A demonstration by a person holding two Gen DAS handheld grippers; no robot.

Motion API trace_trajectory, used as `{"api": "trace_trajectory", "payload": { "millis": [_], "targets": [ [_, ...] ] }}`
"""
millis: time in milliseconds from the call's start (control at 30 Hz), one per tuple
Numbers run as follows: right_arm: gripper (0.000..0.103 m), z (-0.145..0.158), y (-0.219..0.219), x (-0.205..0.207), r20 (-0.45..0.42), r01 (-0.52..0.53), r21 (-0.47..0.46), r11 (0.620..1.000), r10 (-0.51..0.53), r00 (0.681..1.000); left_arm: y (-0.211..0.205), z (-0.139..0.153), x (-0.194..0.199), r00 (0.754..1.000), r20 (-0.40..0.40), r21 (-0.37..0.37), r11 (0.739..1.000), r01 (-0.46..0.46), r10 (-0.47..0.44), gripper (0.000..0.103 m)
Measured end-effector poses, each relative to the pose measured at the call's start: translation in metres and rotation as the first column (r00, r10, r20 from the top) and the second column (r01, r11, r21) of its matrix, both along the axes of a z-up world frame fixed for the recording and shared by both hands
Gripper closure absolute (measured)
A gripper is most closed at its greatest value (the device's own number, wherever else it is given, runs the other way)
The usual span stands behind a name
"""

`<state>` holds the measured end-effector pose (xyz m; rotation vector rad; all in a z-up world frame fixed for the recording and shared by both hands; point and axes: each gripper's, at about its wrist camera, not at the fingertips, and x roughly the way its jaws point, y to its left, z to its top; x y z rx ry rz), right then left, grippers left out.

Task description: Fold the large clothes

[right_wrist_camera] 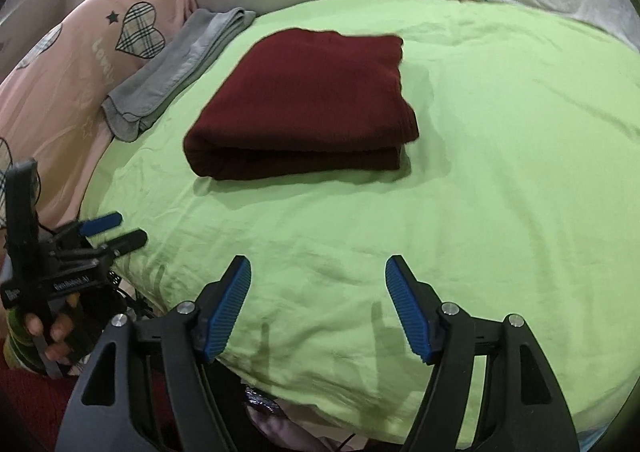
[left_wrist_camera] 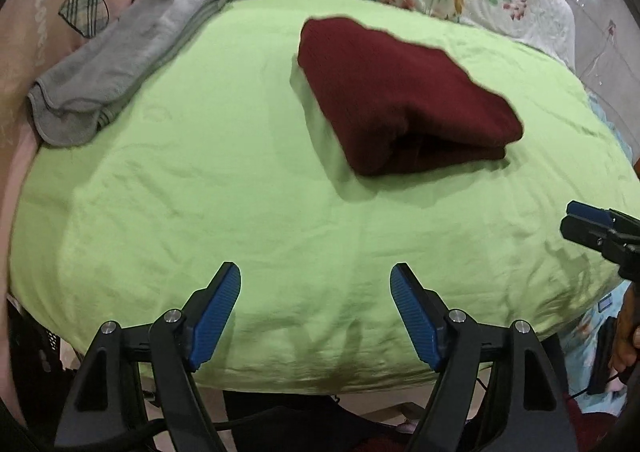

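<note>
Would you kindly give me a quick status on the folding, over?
Left gripper open, empty. Right gripper open, empty. Maroon garment folded on green sheet, clear of both. Grey towel off to the side, nothing in the way.

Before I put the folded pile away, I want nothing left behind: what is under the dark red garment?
The dark red garment lies folded on the green sheet, which shows all around it. Whatever sits directly beneath its layers is covered.

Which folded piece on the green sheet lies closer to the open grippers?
The maroon garment, mid-sheet; the grey cloth lies farther back beside the pink pillow.
</note>
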<state>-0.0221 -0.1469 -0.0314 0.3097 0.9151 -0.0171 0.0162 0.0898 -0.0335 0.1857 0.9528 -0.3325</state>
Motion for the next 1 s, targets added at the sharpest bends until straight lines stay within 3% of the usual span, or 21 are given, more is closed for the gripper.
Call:
{"api": "trace_trajectory", "payload": {
  "millis": [300, 467, 700, 867, 1000],
  "targets": [
    [0.026, 0.033, -0.005, 0.030, 0.046, -0.076, -0.004, 0.997, 0.076, 0.996, -0.011, 0.048, 0.024, 0.996, 0.087, -0.038, 0.999, 0.005, -0.002, 0.020],
    [0.026, 0.033, -0.017, 0.064, -0.006, -0.109, 0.018, 0.994, 0.109, 0.994, -0.021, 0.049, 0.050, 0.997, 0.074, 0.032, 0.999, -0.011, 0.009, 0.020],
    [0.026, 0.037, -0.023, 0.084, -0.121, -0.076, 0.030, 0.997, 0.079, 0.989, -0.025, 0.057, 0.075, 0.997, -0.050, 0.045, 0.998, -0.052, 0.054, 0.020],
    [0.026, 0.045, -0.024, 0.082, -0.107, -0.064, 0.083, 0.995, 0.073, 0.992, -0.032, 0.064, 0.074, 0.998, -0.044, 0.062, 0.998, -0.033, 0.035, 0.020],
    [0.026, 0.038, -0.022, 0.080, -0.073, -0.079, 0.071, 0.994, 0.084, 0.994, -0.032, 0.050, 0.074, 0.999, -0.020, 0.040, 0.998, -0.042, 0.043, 0.020]
  ]
}}
